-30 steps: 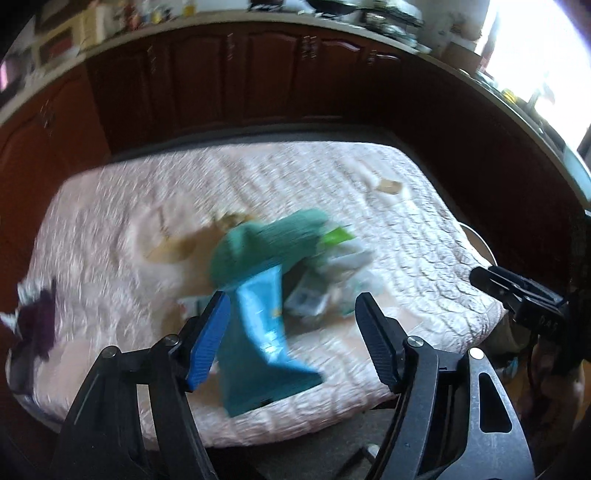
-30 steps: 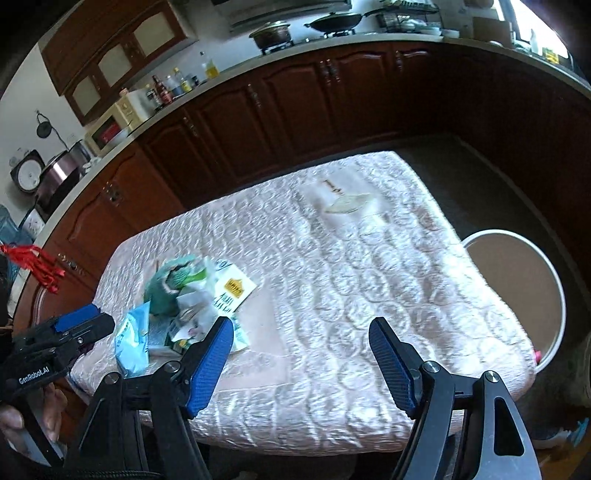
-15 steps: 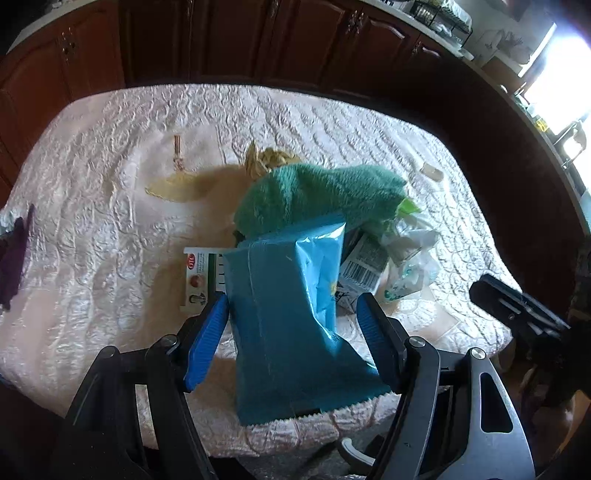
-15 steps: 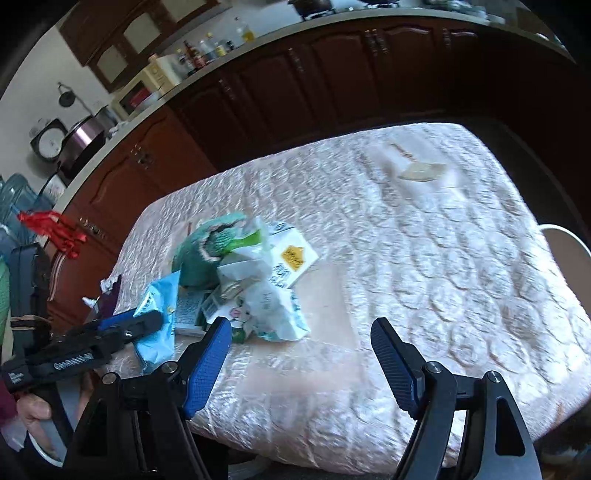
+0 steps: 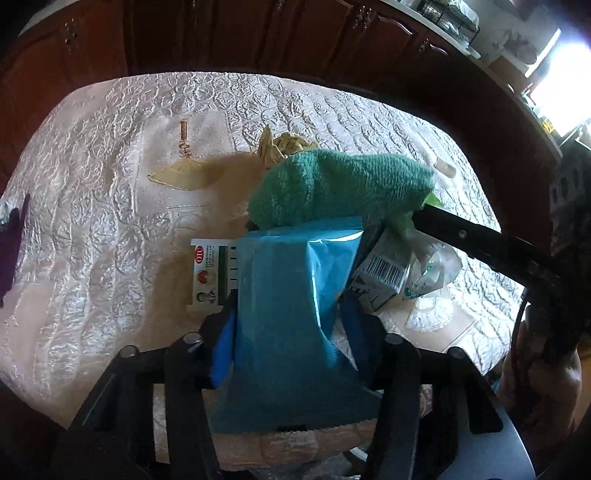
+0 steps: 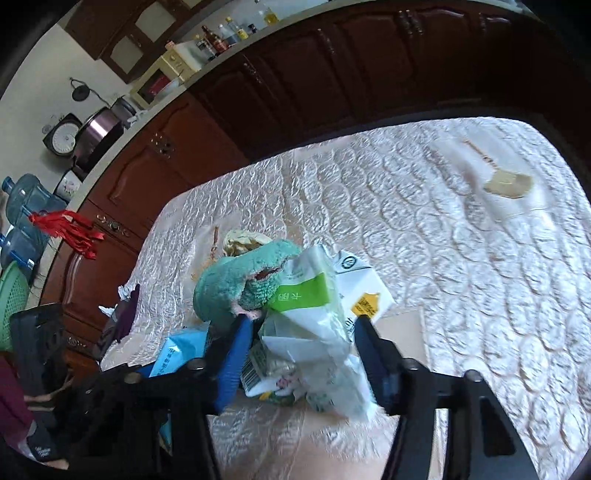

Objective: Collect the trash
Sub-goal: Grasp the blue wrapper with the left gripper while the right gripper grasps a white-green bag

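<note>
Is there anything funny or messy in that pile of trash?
Yes. A fuzzy green cloth lies draped over the wrappers and cartons, which is odd among packaging. In the right wrist view its edge looks frayed, showing pink.

Kitchen setting, daylit. Near and centre, a table under a pale pink quilted cloth [image 6: 461,258] with a shiny embossed pattern. Beyond it, a curved run of dark reddish wood cabinets [image 6: 369,74] with brass handles, topped by a pale countertop [image 6: 207,74]. On the counter at far left: bottles [image 6: 221,35], a cream-coloured appliance [image 6: 177,62], a metallic cooker [image 6: 99,129], a round white dial [image 6: 61,138]. Upper wall cupboards [image 6: 122,44] with glazed doors against a cream wall [image 6: 33,96]. At left, blue water jugs [image 6: 27,199], a red tassel ornament [image 6: 70,230] hung on a cabinet, a green mesh basket [image 6: 13,295]. Far right in the left wrist view, a blown-out bright window [image 5: 565,85] over the counter.
</note>
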